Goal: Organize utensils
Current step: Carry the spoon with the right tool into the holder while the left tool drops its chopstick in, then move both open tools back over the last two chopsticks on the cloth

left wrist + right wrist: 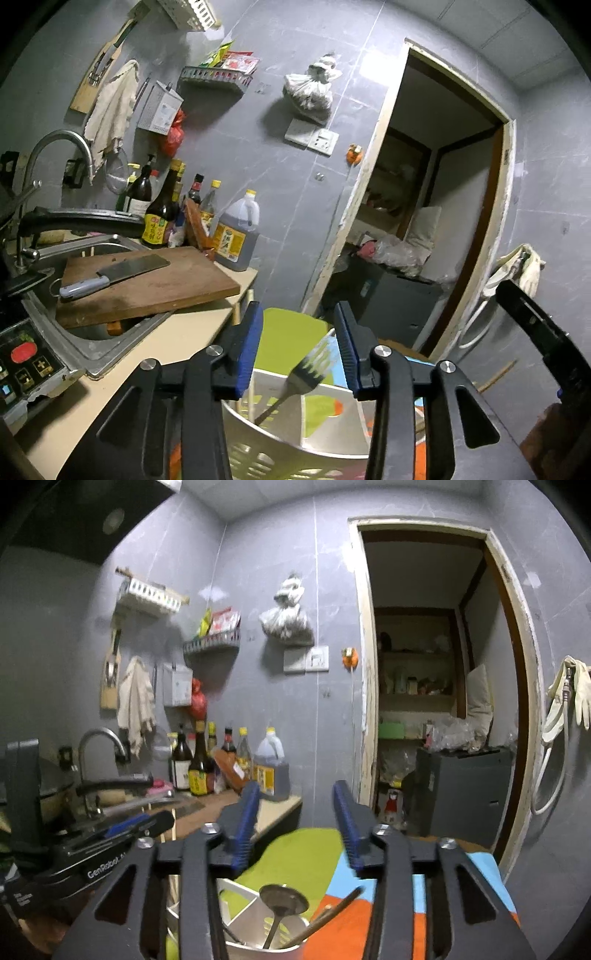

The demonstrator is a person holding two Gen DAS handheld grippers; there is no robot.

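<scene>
A white utensil holder [280,435] with compartments stands on a multicoloured mat [288,332]. A metal fork [314,365] stands in it, tines up, between the blue pads of my left gripper [299,339], which is open and not touching it. In the right wrist view the same holder [251,923] holds a metal spoon [283,901] and a brown stick-like utensil [332,908]. My right gripper [295,812] is open and empty above the holder. The left gripper's body also shows in the right wrist view [92,853].
A wooden cutting board [155,284] with a cleaver [114,275] lies over the sink [92,343]. Sauce bottles [162,218] and an oil jug [238,232] stand by the wall. A doorway [424,221] opens to the right. An induction cooker panel [26,362] sits at left.
</scene>
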